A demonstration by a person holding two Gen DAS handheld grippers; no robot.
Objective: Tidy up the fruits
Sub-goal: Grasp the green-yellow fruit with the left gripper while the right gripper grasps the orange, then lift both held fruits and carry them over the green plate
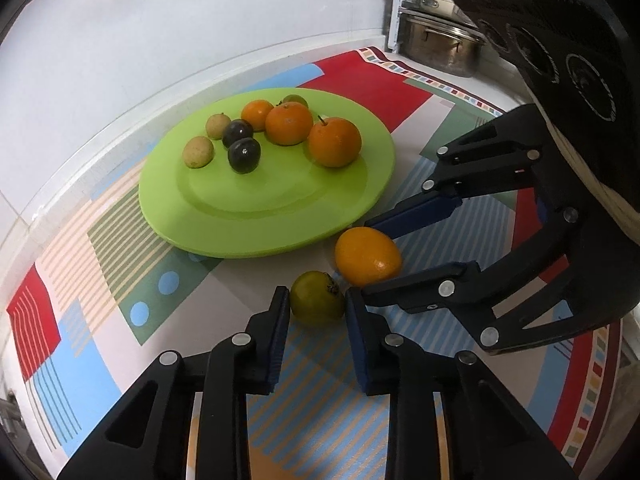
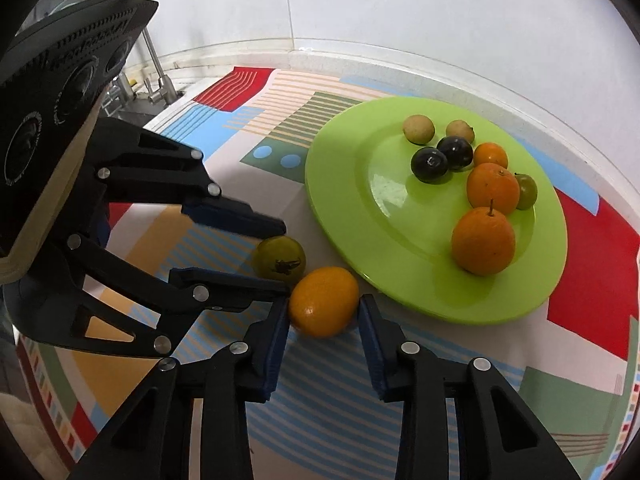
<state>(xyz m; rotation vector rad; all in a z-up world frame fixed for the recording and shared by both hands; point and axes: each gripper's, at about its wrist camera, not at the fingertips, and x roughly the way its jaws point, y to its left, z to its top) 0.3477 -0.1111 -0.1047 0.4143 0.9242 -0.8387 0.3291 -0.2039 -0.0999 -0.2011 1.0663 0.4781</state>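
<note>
Here, the left gripper (image 1: 318, 308) is clamped on the small round green fruit (image 1: 316, 298), its blue pads pressing both sides. Touching that fruit, the smooth orange citrus fruit (image 2: 323, 301) sits gripped between the right gripper (image 2: 323, 312) pads. Both fruits rest on the multicoloured patterned tablecloth (image 1: 120, 280), just beside the round lime-green plastic plate (image 1: 248, 208). Farther back, the plate carries three oranges, two dark plums and three small greenish fruits.

Home kitchen, steel pots (image 1: 438, 46) by wall, sink tap (image 2: 158, 76), patterned counter mat (image 1: 120, 264)
</note>
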